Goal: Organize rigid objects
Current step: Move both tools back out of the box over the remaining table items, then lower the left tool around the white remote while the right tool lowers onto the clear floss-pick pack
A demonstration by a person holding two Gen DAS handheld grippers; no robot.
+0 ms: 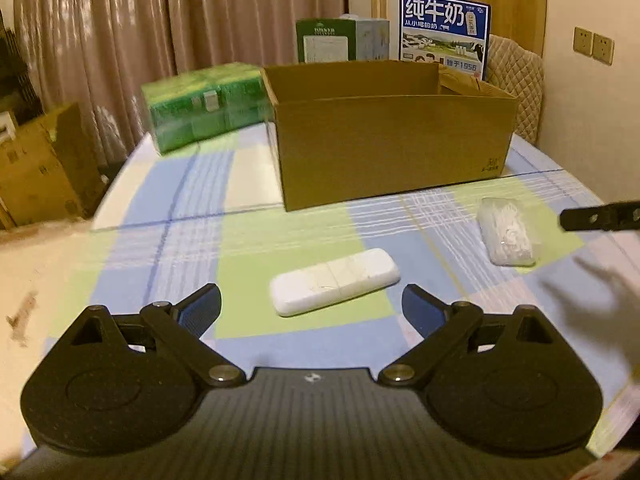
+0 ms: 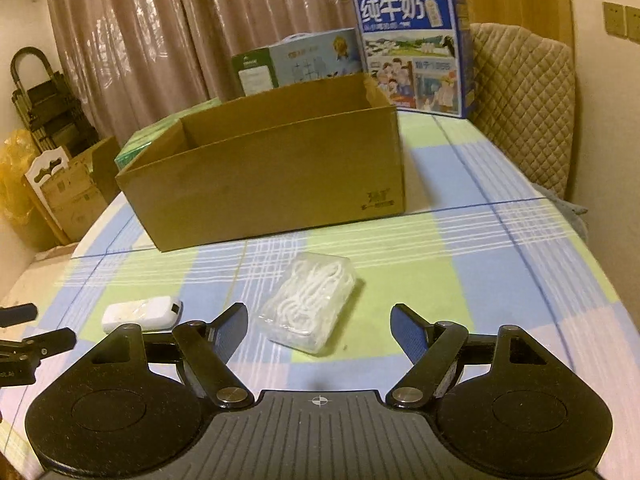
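The left hand-held gripper (image 1: 311, 308) hovers low over the table (image 1: 168, 248) with its two blue-padded fingers spread wide and nothing between them, and the white case (image 1: 334, 282) lies just ahead of the gap, so I judge it is lined up to take this piece. The right hand-held gripper (image 2: 319, 326) is the same: wide open, empty, and pointed at the clear packet (image 2: 310, 304), which rests near its fingertips but does not touch them. Both pieces lie apart from each other on the near side of the table, and the open carton (image 1: 384, 136) stands behind them with its flaps out of the way, probably so that things can be dropped in from above; what lies at its bottom is hidden from here. The case is a long, smooth, hard white shape with round corners, a little glossy, and should not bend under the pads. The packet is transparent, with white looped cords inside; whether its shell is stiff plastic or soft film I cannot tell. The carton is plain brown cardboard, matte, with straight walls. A checked cloth in blue, green and white covers the table under a shiny film. Behind the carton stand a green pack (image 1: 204, 106) and a blue milk box (image 1: 444, 30).
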